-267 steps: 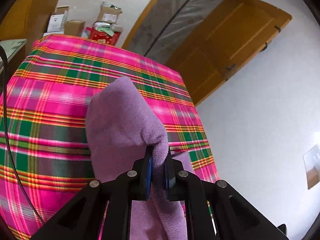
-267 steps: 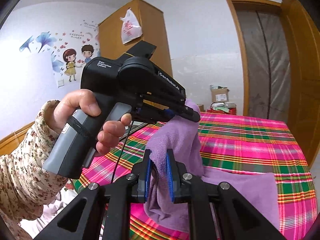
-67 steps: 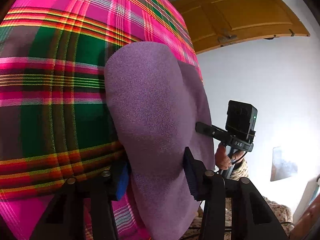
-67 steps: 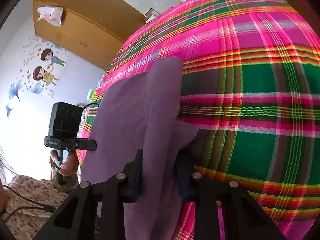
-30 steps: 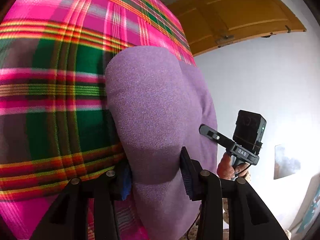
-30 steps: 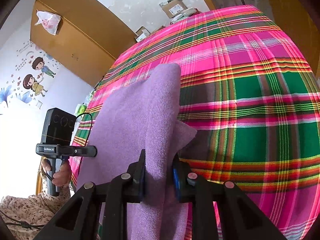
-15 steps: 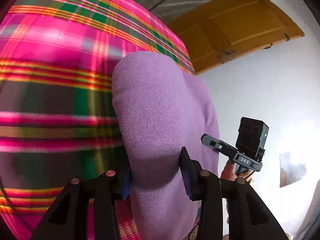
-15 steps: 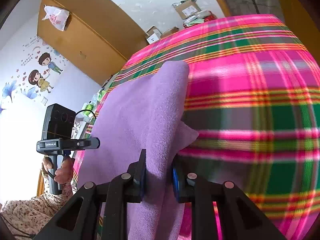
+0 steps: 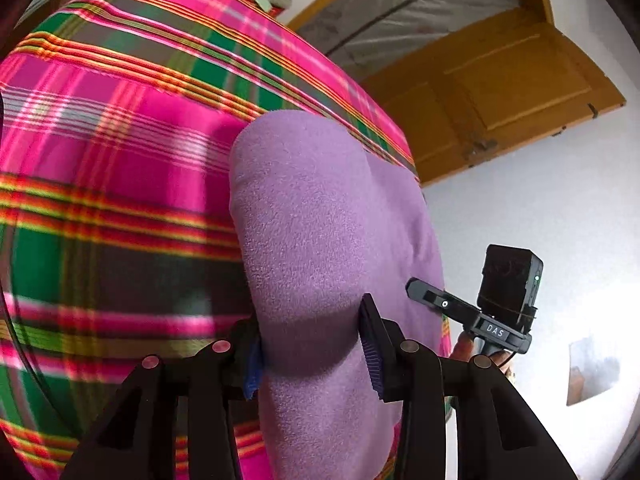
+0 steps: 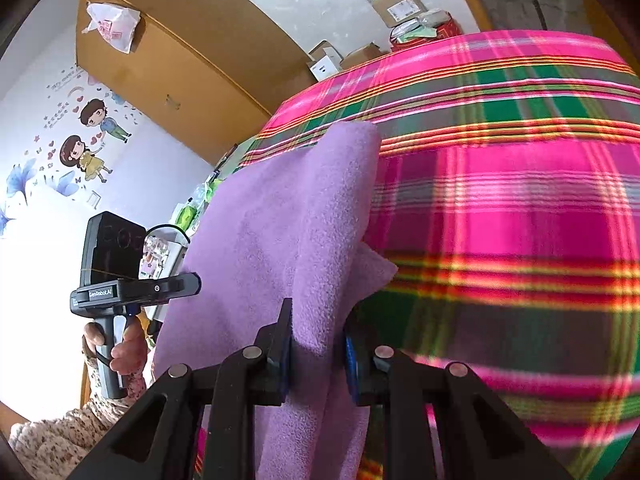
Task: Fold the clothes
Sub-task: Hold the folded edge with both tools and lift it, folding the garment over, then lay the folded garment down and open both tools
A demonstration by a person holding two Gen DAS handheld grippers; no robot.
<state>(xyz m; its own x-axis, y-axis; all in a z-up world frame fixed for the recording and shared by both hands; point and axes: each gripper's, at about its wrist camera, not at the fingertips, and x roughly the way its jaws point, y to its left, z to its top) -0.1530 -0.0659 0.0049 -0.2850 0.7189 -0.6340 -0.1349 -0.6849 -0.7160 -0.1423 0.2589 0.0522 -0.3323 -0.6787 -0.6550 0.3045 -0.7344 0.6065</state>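
1. Two tools carry one lilac fleece garment (image 9: 320,216) between them, above a bed spread with a pink and green plaid sheet (image 9: 120,160).
2. We see the left tool (image 9: 312,352) clenched on a thick, rounded bundle of the fleece, its blue pads pressing in from both sides.
3. We see the right tool (image 10: 316,354) clenched on a thinner pinch of the same cloth (image 10: 280,232), with a small corner poking out beside the right-hand pad.
4. Compared with a second ago, both views take in more of the room: the boxes (image 10: 400,4) beyond the far end of the bed and the wooden door (image 9: 500,92) sit more fully in frame, and the plaid is blurred with motion. We read this as both hands carrying the fleece across the bed, with both grips unchanged.
5. Each tool shows in the other's view, held by a hand (image 10: 128,348) in a floral sleeve (image 10: 60,432), so the cloth spans from one to the other.
6. We judge that the fold itself is not yet laid; the fleece is mostly off the sheet, and the next step is likely to lower it flat and smooth.
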